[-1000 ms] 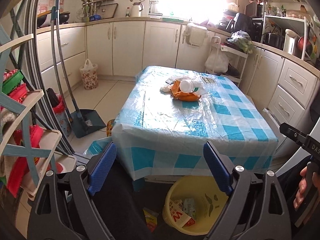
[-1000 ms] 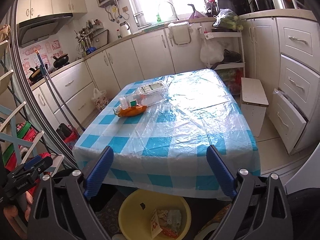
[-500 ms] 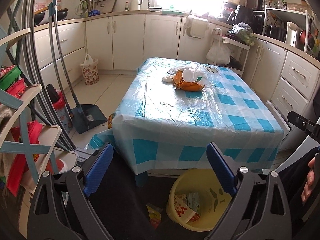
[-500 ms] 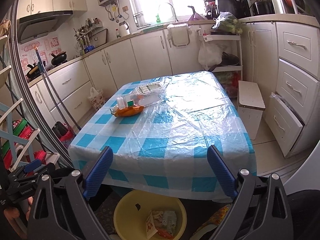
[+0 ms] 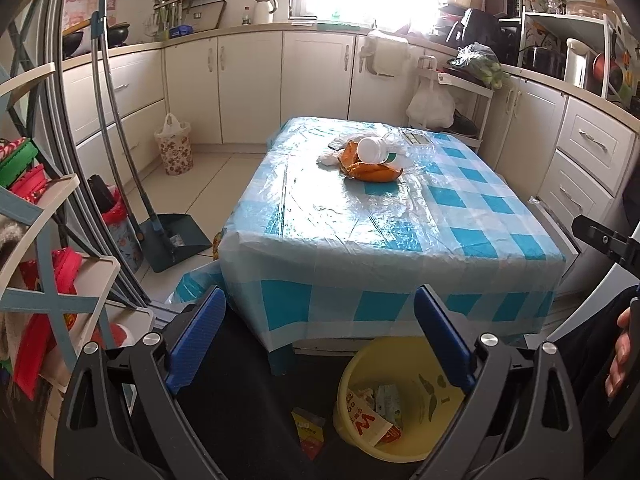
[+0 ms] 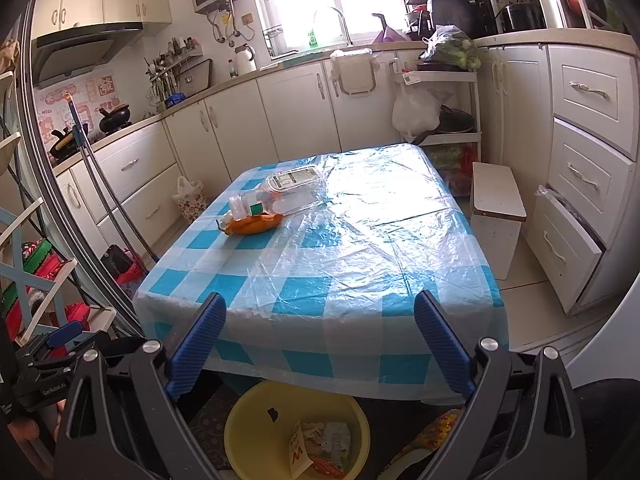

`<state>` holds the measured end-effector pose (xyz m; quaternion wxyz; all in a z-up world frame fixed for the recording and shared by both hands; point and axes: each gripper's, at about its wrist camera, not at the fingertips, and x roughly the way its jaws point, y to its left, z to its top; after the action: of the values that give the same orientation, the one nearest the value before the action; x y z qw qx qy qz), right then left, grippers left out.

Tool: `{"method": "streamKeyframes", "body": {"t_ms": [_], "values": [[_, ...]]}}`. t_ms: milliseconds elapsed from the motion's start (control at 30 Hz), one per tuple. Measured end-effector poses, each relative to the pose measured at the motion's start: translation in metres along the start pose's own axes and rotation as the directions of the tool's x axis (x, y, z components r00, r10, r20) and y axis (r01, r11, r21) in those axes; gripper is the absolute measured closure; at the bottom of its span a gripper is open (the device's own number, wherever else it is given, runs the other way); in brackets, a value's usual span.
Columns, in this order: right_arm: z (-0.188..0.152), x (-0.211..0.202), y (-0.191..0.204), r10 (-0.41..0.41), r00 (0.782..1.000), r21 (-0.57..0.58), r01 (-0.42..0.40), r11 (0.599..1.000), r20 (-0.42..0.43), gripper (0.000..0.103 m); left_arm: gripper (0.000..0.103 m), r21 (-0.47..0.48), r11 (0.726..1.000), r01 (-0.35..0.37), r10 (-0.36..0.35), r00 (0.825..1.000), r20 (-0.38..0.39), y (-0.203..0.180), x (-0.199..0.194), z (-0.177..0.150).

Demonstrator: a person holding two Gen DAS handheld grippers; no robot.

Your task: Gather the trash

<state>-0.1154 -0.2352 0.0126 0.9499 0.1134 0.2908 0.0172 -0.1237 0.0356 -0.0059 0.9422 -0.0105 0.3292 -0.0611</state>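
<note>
A pile of trash lies on the far part of the blue-checked table [image 5: 400, 224]: an orange peel [image 5: 370, 172], a clear plastic bottle with a white cap [image 5: 372, 149] and a clear plastic container [image 6: 294, 178]. The peel [image 6: 252, 224] and bottle [image 6: 256, 204] also show in the right wrist view. A yellow bin [image 5: 360, 396] with wrappers inside stands on the floor under the near table edge; it also shows in the right wrist view [image 6: 256, 424]. My left gripper [image 5: 316, 340] and right gripper [image 6: 316, 340] are both open and empty, in front of the near table edge above the bin.
A wrapper [image 5: 308, 432] lies on the floor left of the bin. A dustpan and broom [image 5: 172, 236] stand at the left by a shelf rack [image 5: 48, 240]. A white stool [image 6: 496, 208] and an open drawer [image 6: 568, 256] are at the right. Cabinets line the walls.
Both grippers have drawn back and risen slightly, so the table looks a little farther and more of the bin shows. Jaws stay open.
</note>
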Motion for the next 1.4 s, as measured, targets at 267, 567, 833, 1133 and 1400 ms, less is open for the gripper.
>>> {"method": "streamKeyframes", "body": {"t_ms": [267,567,833,1133,1400], "values": [[0.0,-0.0003,-0.0005,-0.001,1.0,-0.001,0.001,1.0,0.001,0.012,0.011,0.006,1.0,0.019,-0.019,1.0,0.017,-0.0007,-0.002,0.0007],[0.0003,-0.0003,-0.0014,0.0,1.0,-0.001,0.0,1.0,0.002,0.012,0.011,0.015,0.999,0.031,-0.031,0.999,0.024,-0.003,-0.0041,0.0002],[0.0018,-0.0001,-0.0041,-0.001,1.0,0.001,0.001,1.0,0.005,0.012,0.01,0.012,1.0,0.026,-0.027,0.999,0.032,-0.0026,-0.0059,0.0002],[0.0042,-0.0018,-0.0062,-0.005,1.0,-0.002,0.005,1.0,0.008,0.012,0.007,0.007,1.0,0.026,-0.026,1.0,0.017,-0.0006,-0.0043,0.0003],[0.0039,-0.002,-0.005,-0.005,1.0,-0.006,0.005,1.0,0.01,0.012,0.007,0.006,1.0,0.03,-0.03,1.0,0.009,0.0,-0.0028,0.0003]]}}
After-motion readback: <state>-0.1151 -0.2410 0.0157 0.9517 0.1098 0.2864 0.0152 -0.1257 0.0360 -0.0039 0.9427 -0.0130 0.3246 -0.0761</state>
